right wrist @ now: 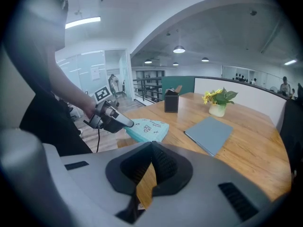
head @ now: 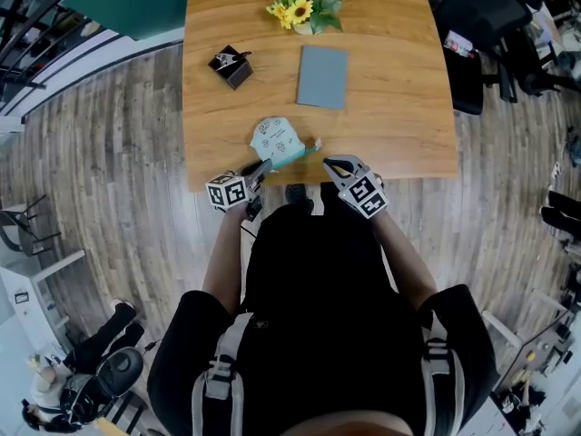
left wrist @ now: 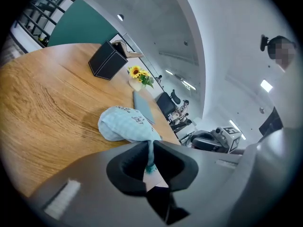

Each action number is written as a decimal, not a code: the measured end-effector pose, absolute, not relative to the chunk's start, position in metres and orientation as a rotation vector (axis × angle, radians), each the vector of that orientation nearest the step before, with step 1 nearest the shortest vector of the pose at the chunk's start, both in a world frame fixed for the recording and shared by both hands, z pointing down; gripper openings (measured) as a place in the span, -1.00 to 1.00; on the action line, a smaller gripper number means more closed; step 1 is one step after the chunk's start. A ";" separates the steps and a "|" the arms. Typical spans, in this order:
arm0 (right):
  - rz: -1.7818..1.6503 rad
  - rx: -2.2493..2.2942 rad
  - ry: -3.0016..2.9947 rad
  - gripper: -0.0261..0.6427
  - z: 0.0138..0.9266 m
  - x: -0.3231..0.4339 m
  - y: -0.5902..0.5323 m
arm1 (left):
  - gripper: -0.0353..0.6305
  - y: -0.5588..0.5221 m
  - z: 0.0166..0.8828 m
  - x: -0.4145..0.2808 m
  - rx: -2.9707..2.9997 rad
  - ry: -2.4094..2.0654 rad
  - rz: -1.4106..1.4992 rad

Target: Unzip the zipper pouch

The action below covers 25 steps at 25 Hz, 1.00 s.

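Inside my left gripper (left wrist: 150, 148), clamped tight, was one corner of the zipper pouch (left wrist: 125, 123), whose body lay at the bench's (left wrist: 42, 103) near edge. It looked soft, light and floppy. I judged the zipper pull the place for my right gripper (right wrist: 151, 148), which hung over that same edge with its jaws together on nothing.

The wooden tabletop (head: 399, 107) carries a pale blue zipper pouch (head: 275, 139) near its front edge, a grey notebook (head: 322, 76) in the middle, a black box (head: 231, 66) at the left, and a vase of yellow sunflowers (head: 306, 9) at the far end.
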State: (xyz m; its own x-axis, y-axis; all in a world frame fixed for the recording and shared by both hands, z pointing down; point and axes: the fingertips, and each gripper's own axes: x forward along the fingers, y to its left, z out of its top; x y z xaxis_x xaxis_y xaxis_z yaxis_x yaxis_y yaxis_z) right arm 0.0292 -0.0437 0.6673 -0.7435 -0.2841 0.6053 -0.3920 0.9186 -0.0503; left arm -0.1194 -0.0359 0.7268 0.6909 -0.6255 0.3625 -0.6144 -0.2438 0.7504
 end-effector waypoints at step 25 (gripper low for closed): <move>0.173 0.434 -2.524 -0.91 0.654 -0.014 -0.047 | -0.82 -0.083 0.653 -0.135 1.964 -1.003 -0.244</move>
